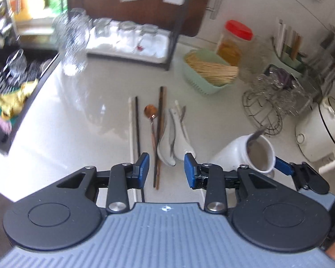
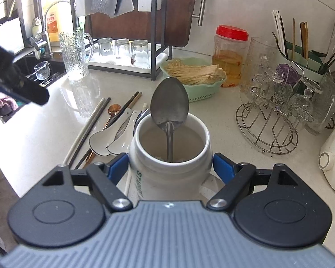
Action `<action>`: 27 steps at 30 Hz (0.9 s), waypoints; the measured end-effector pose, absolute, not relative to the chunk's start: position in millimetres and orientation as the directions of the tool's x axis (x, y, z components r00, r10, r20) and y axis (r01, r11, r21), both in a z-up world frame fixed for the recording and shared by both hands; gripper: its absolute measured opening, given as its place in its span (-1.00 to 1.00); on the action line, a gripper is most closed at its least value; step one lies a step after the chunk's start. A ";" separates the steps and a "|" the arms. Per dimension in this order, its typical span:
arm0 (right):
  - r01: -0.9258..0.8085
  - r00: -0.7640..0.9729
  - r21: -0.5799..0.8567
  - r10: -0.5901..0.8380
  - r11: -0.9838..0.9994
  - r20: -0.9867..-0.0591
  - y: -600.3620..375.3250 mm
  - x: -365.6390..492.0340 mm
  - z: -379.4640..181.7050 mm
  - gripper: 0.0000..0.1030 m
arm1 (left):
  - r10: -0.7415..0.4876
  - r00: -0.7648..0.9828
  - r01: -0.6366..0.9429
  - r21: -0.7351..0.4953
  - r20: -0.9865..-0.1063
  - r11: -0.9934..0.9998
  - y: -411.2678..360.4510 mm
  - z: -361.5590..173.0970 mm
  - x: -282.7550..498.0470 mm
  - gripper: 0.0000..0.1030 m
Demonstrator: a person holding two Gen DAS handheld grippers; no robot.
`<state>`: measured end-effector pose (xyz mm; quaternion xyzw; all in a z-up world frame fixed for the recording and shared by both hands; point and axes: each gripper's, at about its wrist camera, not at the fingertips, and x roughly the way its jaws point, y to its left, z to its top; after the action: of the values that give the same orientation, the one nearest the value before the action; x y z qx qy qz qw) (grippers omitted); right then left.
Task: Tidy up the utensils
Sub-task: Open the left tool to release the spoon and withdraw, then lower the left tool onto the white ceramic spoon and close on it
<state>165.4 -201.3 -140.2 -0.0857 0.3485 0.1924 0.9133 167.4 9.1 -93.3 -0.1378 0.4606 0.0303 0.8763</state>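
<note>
Right wrist view: right gripper [image 2: 170, 167] clamps white ceramic jar [image 2: 170, 156]; grey metal spoon [image 2: 169, 109] inside, handle end hidden. Left gripper [image 1: 166, 170] open, empty.

The white ceramic jar [image 2: 170, 156] carries green lettering running down its side; only the first letters, "STARB", can be made out before the rest blurs and slips behind the gripper body. The yellow bottle [image 2: 53, 25] by the sink has an orange label with Chinese characters, too small to read. In the left wrist view no lettering is legible
</note>
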 end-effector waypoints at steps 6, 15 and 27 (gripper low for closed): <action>-0.412 0.677 -0.025 0.288 0.911 -0.677 -201.5 164.3 -139.6 0.65 | -0.068 0.555 -0.252 -0.245 -0.829 0.936 29.1 -122.7 161.5 -0.24; -0.402 0.656 -0.025 0.269 0.915 -0.705 -198.1 168.9 -137.2 0.66 | -0.180 0.560 -0.235 -0.363 -0.809 0.902 53.7 -152.5 182.7 -0.24; -0.355 0.644 -0.040 0.214 0.934 -0.734 -189.0 171.0 -135.4 0.66 | -0.333 0.521 -0.089 -0.438 -0.786 0.894 57.4 -182.7 251.9 -0.37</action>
<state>171.0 -189.0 -135.4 -0.0903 0.3911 0.1576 0.9023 251.9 57.4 -182.7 -0.2180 0.4839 -0.0724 0.8445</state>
